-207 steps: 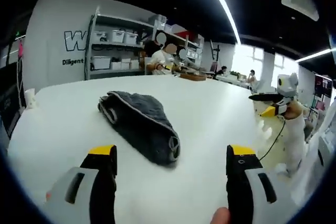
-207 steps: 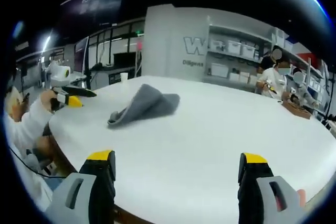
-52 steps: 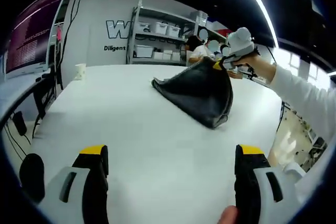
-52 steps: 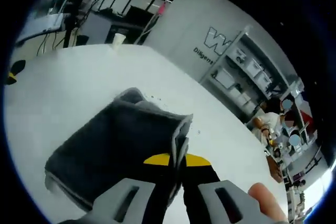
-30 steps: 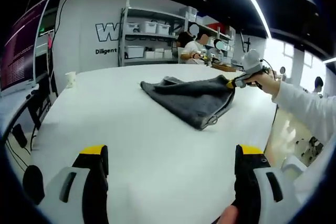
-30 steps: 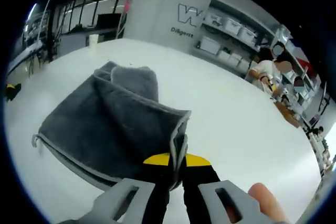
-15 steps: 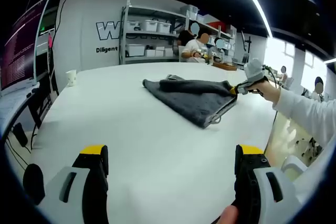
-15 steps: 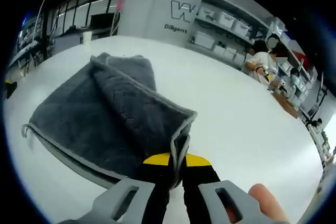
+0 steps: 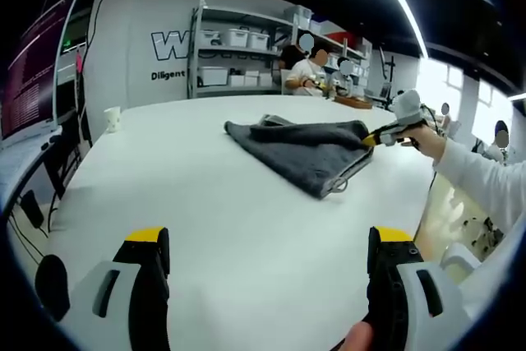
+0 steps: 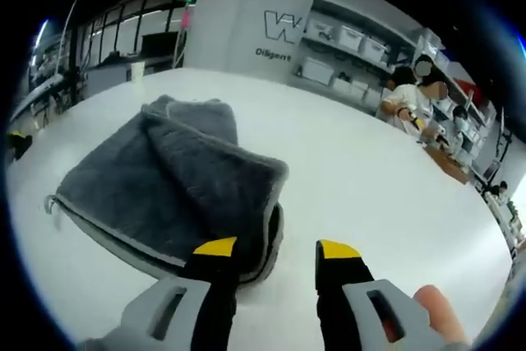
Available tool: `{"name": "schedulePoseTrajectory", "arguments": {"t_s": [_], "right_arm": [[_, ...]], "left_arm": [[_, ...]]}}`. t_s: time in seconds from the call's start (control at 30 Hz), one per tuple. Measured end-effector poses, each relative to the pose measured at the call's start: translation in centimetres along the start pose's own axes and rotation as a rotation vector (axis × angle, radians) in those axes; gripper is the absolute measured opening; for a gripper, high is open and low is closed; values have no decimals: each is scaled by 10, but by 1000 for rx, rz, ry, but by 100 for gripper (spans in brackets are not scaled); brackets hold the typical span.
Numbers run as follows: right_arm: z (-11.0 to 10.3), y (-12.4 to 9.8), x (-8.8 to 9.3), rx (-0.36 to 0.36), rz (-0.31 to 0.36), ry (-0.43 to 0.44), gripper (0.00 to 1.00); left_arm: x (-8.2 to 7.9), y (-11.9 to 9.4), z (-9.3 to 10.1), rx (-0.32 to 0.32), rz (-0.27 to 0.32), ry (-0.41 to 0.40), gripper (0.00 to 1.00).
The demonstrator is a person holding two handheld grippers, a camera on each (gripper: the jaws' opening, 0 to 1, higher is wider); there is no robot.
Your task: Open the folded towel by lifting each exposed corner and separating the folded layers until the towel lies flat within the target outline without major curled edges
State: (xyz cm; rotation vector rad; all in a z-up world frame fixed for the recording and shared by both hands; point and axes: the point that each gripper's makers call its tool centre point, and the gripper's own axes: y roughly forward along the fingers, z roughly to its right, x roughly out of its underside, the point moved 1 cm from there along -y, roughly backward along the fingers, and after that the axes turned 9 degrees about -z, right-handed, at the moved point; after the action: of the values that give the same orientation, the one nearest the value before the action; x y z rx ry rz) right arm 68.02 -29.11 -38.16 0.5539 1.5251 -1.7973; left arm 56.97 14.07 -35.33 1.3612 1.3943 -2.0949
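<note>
A dark grey towel [image 9: 304, 152] lies folded in layers on the white table [image 9: 205, 211], with a hanging loop [image 9: 337, 186] at its near corner. My left gripper [image 9: 267, 240] is open and empty, well short of the towel. In the left gripper view my right gripper [image 9: 383, 132] is at the towel's right corner, held by a hand in a white sleeve. In the right gripper view the towel [image 10: 164, 182] rests on the table [image 10: 370, 170], and my right gripper [image 10: 277, 248] stands open, its left fingertip [image 10: 215, 247] over the towel's near corner.
A paper cup [image 9: 112, 118] stands at the table's far left edge. Behind the table are shelves with white bins [image 9: 238, 59], and people sit at another table [image 9: 308, 76]. A monitor [image 9: 41, 63] stands off the left side.
My right gripper has opened and let go of the towel's corner. The raised layer has come down onto the table. My left gripper has stayed still and open.
</note>
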Motion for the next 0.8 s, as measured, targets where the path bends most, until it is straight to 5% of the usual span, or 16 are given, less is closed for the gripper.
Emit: {"name": "schedulePoseTrajectory", "arguments": {"t_s": [0.13, 0.33, 0.6, 0.8], "right_arm": [[-10, -19, -1, -77, 60, -8, 54], [-18, -63, -5, -115, 181, 19, 64], [-30, -100, 12, -130, 210, 53, 86], [-40, -122, 27, -133, 207, 24, 93]], "left_arm": [[0, 1, 0, -1, -2, -3, 100], [3, 2, -4, -14, -15, -15, 100], [1, 4, 0, -11, -14, -11, 100], [0, 8, 4, -2, -21, 0, 100]]}}
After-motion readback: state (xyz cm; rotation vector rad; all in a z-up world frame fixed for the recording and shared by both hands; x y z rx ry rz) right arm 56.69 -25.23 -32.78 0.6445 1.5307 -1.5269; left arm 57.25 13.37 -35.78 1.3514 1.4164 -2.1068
